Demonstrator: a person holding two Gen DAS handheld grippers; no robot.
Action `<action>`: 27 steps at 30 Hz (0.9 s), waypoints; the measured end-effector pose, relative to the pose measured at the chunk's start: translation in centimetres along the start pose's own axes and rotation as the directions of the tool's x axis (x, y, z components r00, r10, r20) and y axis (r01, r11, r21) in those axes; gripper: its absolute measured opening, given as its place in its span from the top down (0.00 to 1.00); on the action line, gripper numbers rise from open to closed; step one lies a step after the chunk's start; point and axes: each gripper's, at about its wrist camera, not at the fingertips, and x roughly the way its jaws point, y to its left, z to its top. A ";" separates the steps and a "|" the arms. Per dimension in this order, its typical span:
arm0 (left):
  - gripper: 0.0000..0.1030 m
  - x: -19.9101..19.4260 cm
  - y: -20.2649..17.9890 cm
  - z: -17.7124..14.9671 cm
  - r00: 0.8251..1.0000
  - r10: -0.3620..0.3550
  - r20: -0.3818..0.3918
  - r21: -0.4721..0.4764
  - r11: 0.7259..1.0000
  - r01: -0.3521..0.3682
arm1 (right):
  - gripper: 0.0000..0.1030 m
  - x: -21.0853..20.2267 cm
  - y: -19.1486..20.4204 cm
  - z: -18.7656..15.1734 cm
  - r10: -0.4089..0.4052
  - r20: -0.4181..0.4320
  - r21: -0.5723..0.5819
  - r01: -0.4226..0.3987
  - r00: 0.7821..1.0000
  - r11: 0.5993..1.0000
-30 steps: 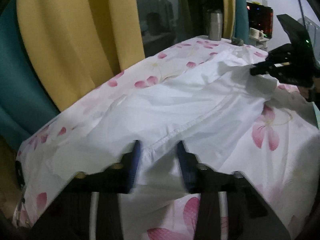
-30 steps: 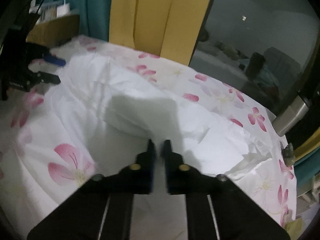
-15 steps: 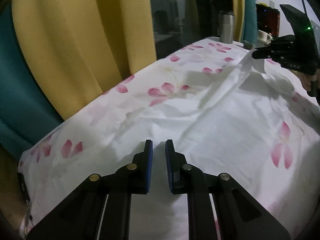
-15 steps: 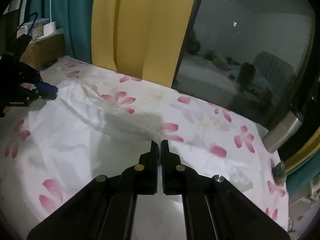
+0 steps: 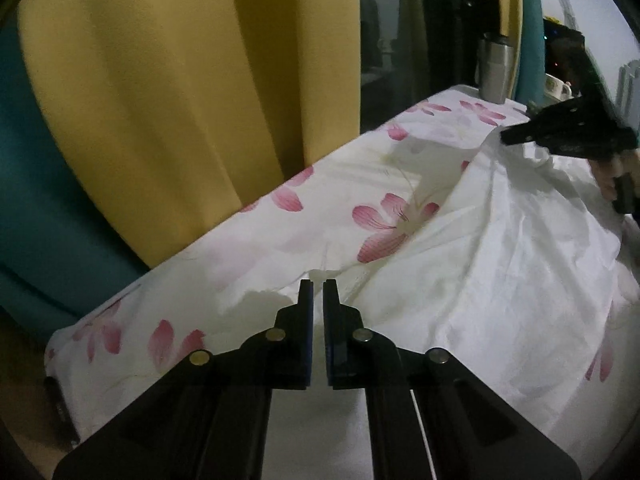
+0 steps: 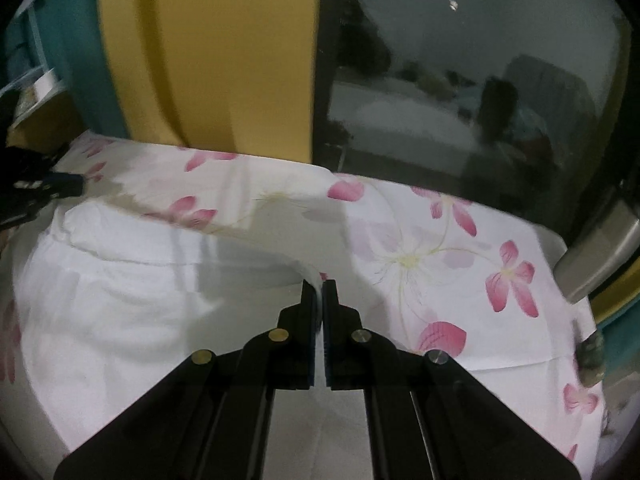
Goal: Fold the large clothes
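Edge of the white garment [image 5: 500,264] runs gripper to gripper, and that line is what the next move hangs on. Left gripper [image 5: 317,282] has its jaws nearly together with a thin sliver of white cloth showing at the tips, so I read it as pinched on one corner of the garment. Right gripper [image 6: 319,281] likewise: jaws close together, white fabric visible in the slit between them, clamped on the opposite corner. In the left wrist view the right gripper [image 5: 560,136] sits far ahead and to the right, with the cloth rising taut-ish up to its tip; in the right wrist view the left gripper [image 6: 36,192] is far ahead and to the left, at the other end of the same hem. So the garment's long axis lies along the line between the two grippers, body of the cloth trailing behind and below both, draped on the floral bedsheet [image 6: 440,248]. Bare sheet lies ahead of both tips, toward the yellow curtain [image 5: 180,80]. Judgement: held edge is being carried forward to lay a fold; neither hand is nearer, both need to travel together to keep the hem straight. Steel tumbler [image 5: 496,68] is beyond the right gripper, well apart from the cloth.
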 end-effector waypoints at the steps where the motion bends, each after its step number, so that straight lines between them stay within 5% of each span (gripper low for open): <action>1: 0.94 -0.4 0.1 -0.2 1.000 0.008 -0.001 -0.004 1.000 -0.008 | 0.98 0.7 -0.3 0.1 -0.004 -0.010 0.014 0.004 1.000 1.000; 3: 0.84 -1.3 0.4 -0.7 1.000 0.011 -0.001 -0.015 1.000 -0.011 | 0.98 1.7 -0.6 0.3 -0.009 -0.030 0.032 0.010 0.999 0.999; 5: 0.62 -2.5 0.5 -1.5 1.000 -0.009 0.001 -0.024 1.000 0.009 | 0.98 2.7 -0.9 0.4 -0.024 -0.052 0.039 0.026 0.998 0.999; 11: 0.49 -4.5 -0.5 -4.3 0.999 -0.034 -0.043 0.045 0.998 0.036 | 0.98 4.1 -0.4 1.1 -0.053 -0.077 0.027 0.055 0.996 0.998; 19: 0.48 -0.6 0.9 -5.8 0.983 0.080 -0.164 0.082 0.994 -0.067 | 0.95 3.1 -0.6 0.9 -0.090 -0.089 0.038 0.094 0.992 0.995; 21: 0.48 0.4 1.8 -5.0 0.981 0.108 -0.163 0.060 0.993 -0.099 | 0.89 2.4 -1.1 0.4 -0.101 -0.089 0.044 0.105 0.991 0.993; 25: 0.48 1.3 3.4 -3.3 0.985 0.119 -0.127 0.013 0.993 -0.118 | 0.57 1.1 -2.5 -0.6 -0.141 -0.068 0.057 0.145 0.988 0.988; 27: 0.48 2.2 4.3 -2.4 0.984 0.137 -0.114 -0.007 0.990 -0.139 | 0.57 0.8 -3.3 -0.9 -0.168 -0.067 0.060 0.172 0.983 0.983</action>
